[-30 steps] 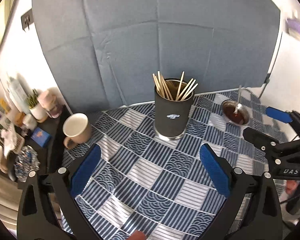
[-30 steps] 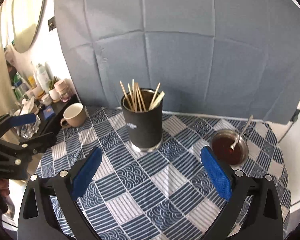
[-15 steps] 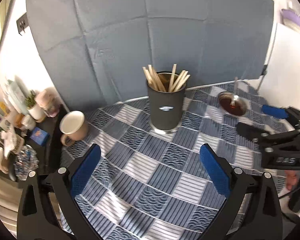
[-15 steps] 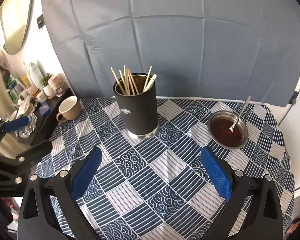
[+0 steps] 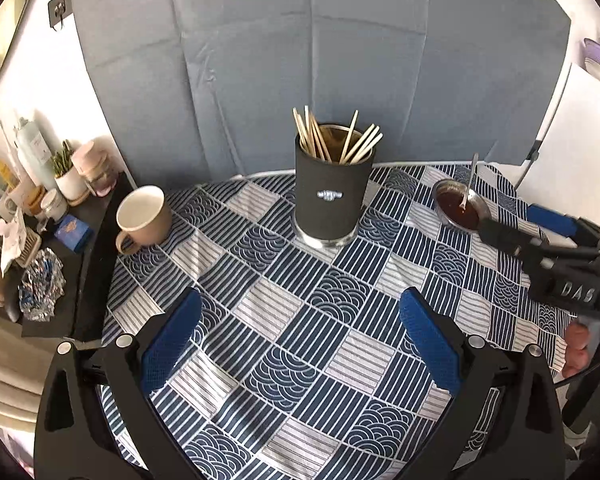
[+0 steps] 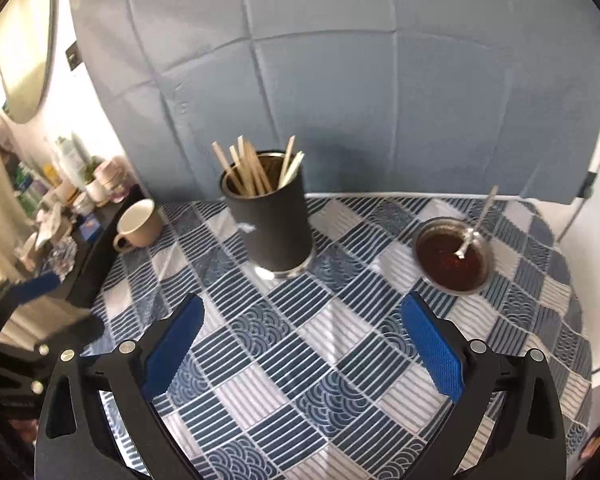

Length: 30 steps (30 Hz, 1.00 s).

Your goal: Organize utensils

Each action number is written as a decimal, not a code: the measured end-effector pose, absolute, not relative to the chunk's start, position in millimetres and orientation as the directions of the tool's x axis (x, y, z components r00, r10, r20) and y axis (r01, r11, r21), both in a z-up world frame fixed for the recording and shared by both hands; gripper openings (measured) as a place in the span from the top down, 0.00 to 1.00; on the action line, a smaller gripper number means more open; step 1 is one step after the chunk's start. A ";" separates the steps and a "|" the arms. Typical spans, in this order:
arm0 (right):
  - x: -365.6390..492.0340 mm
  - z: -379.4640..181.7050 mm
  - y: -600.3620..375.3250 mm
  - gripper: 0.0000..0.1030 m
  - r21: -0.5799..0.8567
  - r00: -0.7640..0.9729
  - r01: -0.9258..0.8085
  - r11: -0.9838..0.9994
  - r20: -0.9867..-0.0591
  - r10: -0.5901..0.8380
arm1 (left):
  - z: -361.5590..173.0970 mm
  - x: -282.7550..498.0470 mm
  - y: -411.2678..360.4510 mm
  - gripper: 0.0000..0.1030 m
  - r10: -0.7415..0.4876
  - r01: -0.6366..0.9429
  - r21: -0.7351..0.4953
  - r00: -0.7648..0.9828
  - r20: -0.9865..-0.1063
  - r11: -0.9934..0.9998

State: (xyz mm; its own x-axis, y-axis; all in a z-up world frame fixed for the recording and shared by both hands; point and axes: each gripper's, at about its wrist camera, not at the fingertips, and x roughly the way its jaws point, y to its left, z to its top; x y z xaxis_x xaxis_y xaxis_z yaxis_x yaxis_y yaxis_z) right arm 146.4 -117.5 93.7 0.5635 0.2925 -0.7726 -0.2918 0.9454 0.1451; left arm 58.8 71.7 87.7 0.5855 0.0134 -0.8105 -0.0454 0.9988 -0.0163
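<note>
A black cylindrical holder (image 5: pixel 330 196) (image 6: pixel 271 227) full of several wooden chopsticks (image 5: pixel 332 140) stands at the back middle of the table. A metal spoon (image 5: pixel 468 182) (image 6: pixel 478 220) rests in a small metal bowl of dark sauce (image 5: pixel 460 210) (image 6: pixel 452 258) at the back right. My left gripper (image 5: pixel 300 338) hovers open above the cloth, with nothing between its blue pads. My right gripper (image 6: pixel 302 342) is open too and holds nothing. It also shows in the left wrist view as the right gripper (image 5: pixel 532 228), close to the sauce bowl.
A beige mug (image 5: pixel 142 216) (image 6: pixel 138 226) sits at the table's left edge. The round table wears a blue patterned cloth (image 5: pixel 284 320). A dark side shelf (image 5: pixel 40 216) of bottles and jars stands left. A grey backdrop (image 5: pixel 320 60) hangs behind. A hand (image 5: pixel 580 350) grips the right tool.
Both grippers have drawn back and swung a little, so the holder and bowl sit farther off. The right gripper has edged toward the sauce bowl. Both stay open.
</note>
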 end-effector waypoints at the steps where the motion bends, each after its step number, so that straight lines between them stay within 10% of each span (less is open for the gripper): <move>1: 146.2 94.2 -117.6 0.08 0.149 0.564 -0.295 0.944 -0.770 0.298 | 86.0 58.5 72.0 0.06 0.018 -0.047 -0.012 0.582 -0.813 0.999; 30: 141.2 82.8 -96.7 0.08 0.078 0.564 -0.368 0.927 -0.774 0.289 | 82.0 73.0 90.2 0.06 0.138 -0.137 0.074 0.550 -0.824 0.988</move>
